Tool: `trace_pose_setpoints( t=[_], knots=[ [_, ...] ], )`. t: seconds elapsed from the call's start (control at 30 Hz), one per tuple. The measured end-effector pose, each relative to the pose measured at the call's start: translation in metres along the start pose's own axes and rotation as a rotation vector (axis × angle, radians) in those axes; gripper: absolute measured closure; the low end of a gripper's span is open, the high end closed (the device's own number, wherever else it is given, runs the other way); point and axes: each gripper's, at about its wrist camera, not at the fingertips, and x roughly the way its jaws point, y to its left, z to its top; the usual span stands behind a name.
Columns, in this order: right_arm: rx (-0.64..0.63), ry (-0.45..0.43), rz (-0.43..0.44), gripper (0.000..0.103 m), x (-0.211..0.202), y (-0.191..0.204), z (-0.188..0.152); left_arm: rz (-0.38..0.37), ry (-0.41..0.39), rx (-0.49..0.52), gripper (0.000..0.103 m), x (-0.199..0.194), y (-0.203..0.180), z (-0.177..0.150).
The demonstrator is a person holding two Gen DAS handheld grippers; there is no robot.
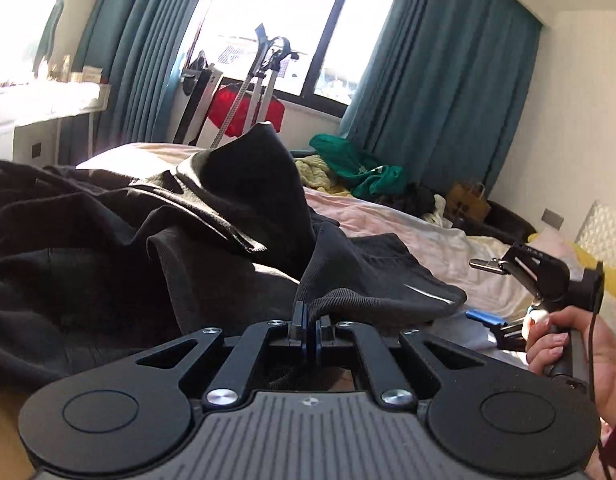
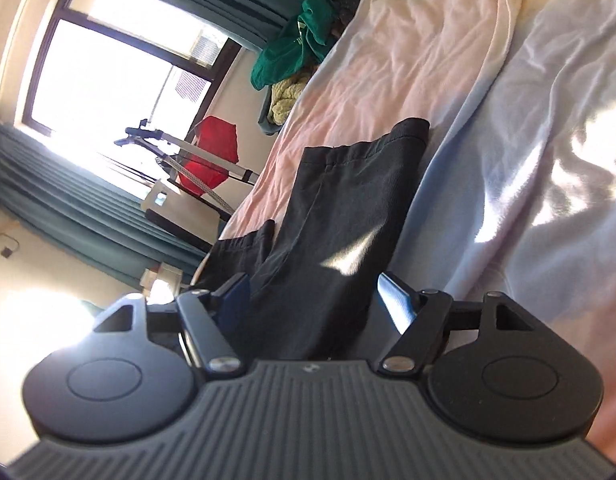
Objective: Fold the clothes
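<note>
We count one black garment (image 1: 155, 240), heaped on the bed (image 1: 408, 220) with its ribbed cuff (image 1: 372, 280) lying nearest the grippers. The left gripper (image 1: 310, 322) has its jaws pressed together on a fold of that cuff. Beyond the garment, at the bed's far edge, lies one green garment (image 1: 360, 168). Only the left wrist view shows the person's hand (image 1: 564, 348) gripping the right gripper's handle beside the garment. The right wrist view, rolled sideways, shows the right gripper (image 2: 322, 294) with jaws spread apart, straddling the cuff (image 2: 348, 200).
</note>
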Motion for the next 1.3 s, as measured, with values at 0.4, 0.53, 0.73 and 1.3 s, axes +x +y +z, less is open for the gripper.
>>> trace_pose_setpoints(
  t=[0.4, 0.53, 0.73, 1.3],
  knots=[
    [0.096, 0.047, 0.069, 0.036, 0.094, -0.021, 0.025, 0.021, -0.020, -0.170, 0.099, 0.017, 0.037, 0.019],
    [0.032, -0.037, -0.035, 0.097, 0.102, -0.018, 0.038, -0.017, -0.008, -0.134, 0.099, 0.018, 0.028, 0.016],
    [-0.103, -0.218, -0.097, 0.098, 0.060, 0.010, 0.055, -0.090, -0.015, 0.007, 0.099, 0.015, -0.005, 0.012],
    [0.151, -0.320, -0.313, 0.093, -0.126, -0.101, 0.048, -0.122, 0.114, 0.239, 0.096, 0.051, -0.060, -0.048]
  ],
)
